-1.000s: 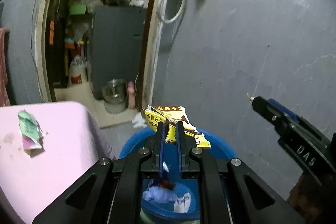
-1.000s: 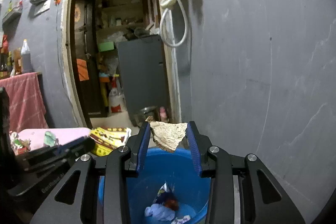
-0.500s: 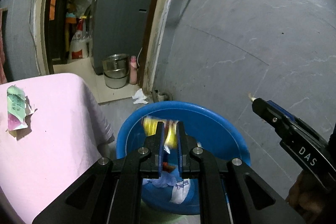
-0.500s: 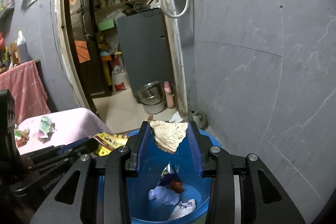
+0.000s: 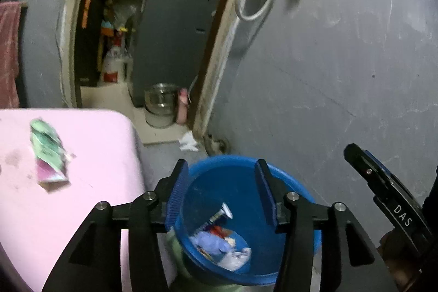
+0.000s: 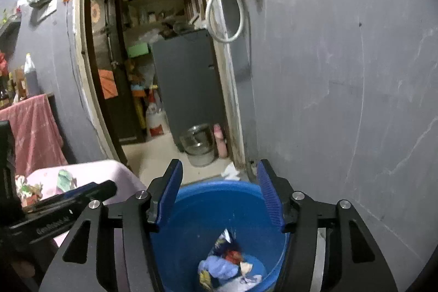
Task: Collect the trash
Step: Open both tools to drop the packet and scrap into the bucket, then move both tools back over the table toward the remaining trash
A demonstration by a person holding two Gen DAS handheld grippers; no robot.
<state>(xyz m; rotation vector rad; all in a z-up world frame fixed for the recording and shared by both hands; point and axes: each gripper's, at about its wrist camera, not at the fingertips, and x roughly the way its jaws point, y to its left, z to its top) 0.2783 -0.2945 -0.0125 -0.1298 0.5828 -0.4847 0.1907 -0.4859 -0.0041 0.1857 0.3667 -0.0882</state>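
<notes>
blue bins (image 5: 287, 188): 1 | steel pots (image 5: 160, 100): 1 | pink tables (image 5: 95, 144): 1

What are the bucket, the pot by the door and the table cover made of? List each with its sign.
Bucket: likely plastic; uniform blue, smooth, faint sheen.
Pot: likely steel; silvery, reflective wall.
Table cover: likely cloth or soft sheet; matte pink, rounded and draped at the corner.

The left gripper (image 5: 221, 189), fingers spread and empty, hangs above the blue bucket (image 5: 295, 190) holding crumpled trash (image 5: 219, 245)
</notes>
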